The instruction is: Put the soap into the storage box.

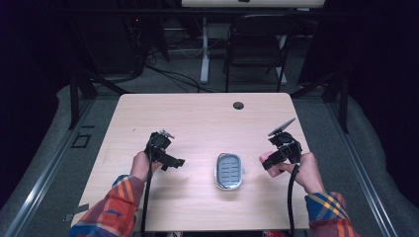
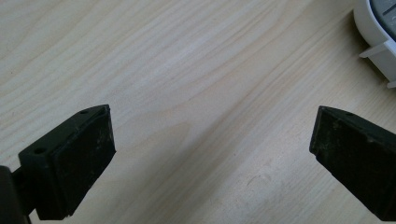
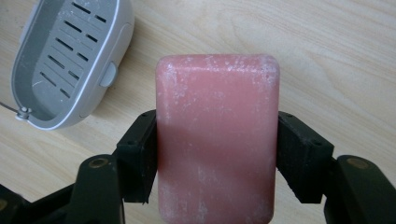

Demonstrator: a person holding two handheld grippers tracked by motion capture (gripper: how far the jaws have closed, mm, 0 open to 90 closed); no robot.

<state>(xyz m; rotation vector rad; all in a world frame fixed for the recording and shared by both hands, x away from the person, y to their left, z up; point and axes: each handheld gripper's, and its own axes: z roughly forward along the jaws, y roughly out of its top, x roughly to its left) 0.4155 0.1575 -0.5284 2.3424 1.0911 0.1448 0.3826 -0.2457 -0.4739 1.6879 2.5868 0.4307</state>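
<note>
We see a person in plaid sleeves holding a gripper in each hand over a pale wooden table (image 1: 197, 118). The right gripper (image 3: 217, 149) has its two black jaws pressed against the long sides of a pink bar of soap (image 3: 217, 135), which stands up between them with a whitish, dusty film on its face; in the high view we find this gripper (image 1: 276, 157) near the table's right edge, with the soap's pink end just showing at its jaws. A grey soap dish (image 1: 230, 171) with a slotted tray lies flat on the table between the two grippers, nearer the right one, and in the right gripper view it (image 3: 70, 60) sits apart from the soap, up and to the left. The left gripper (image 2: 210, 149) has its jaws spread wide with nothing between them, above bare wood, and the dish's white rim (image 2: 376, 37) shows at the upper right corner of its view.
</note>
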